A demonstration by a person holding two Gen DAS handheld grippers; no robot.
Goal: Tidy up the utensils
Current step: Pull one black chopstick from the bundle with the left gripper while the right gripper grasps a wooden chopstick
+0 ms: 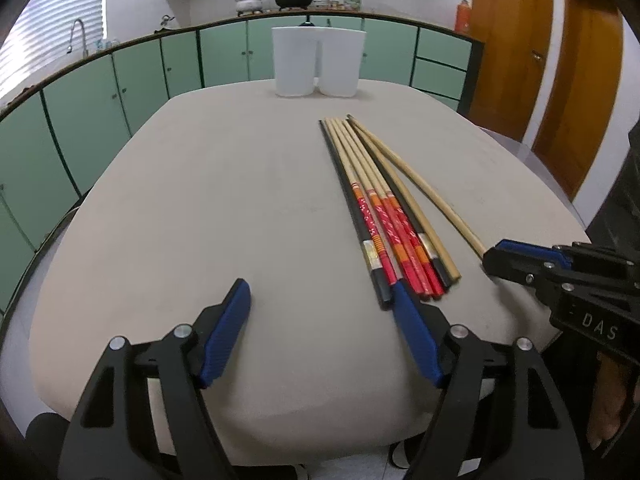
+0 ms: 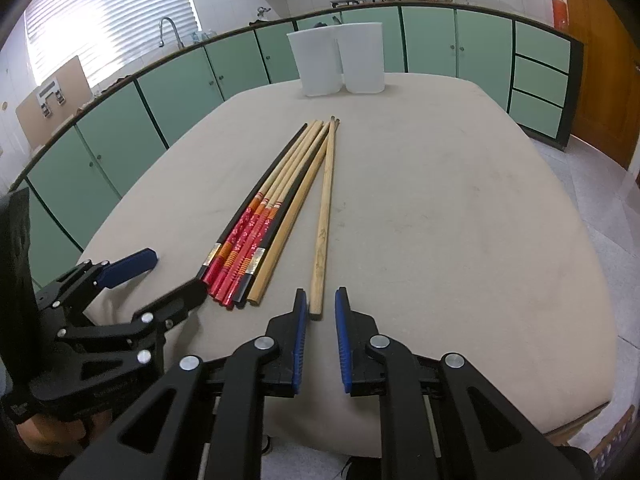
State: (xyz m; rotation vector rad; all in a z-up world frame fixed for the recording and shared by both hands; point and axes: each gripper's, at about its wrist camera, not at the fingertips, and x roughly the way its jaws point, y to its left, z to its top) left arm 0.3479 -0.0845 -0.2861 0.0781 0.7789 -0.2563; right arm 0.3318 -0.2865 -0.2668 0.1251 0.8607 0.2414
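Observation:
A bundle of chopsticks [image 1: 384, 220] [image 2: 256, 232], black, plain wood and red-orange patterned, lies on the beige table [image 1: 192, 208]. One plain wooden chopstick [image 2: 325, 216] [image 1: 424, 192] lies apart on the bundle's right. My left gripper [image 1: 320, 294] [image 2: 170, 276] is open wide with bare table between its fingers, and its right fingertip rests beside the bundle's near end. My right gripper [image 2: 321, 296] [image 1: 496, 260] stands narrowly open with the near end of the lone wooden chopstick between its pads. A gap shows beside the stick.
A white double holder [image 1: 318, 62] [image 2: 340, 56] stands at the table's far end. Green cabinets [image 1: 132, 76] with a sink and pots on the counter run behind. Wooden doors [image 1: 576, 80] are at the right. The table's near edge is just below both grippers.

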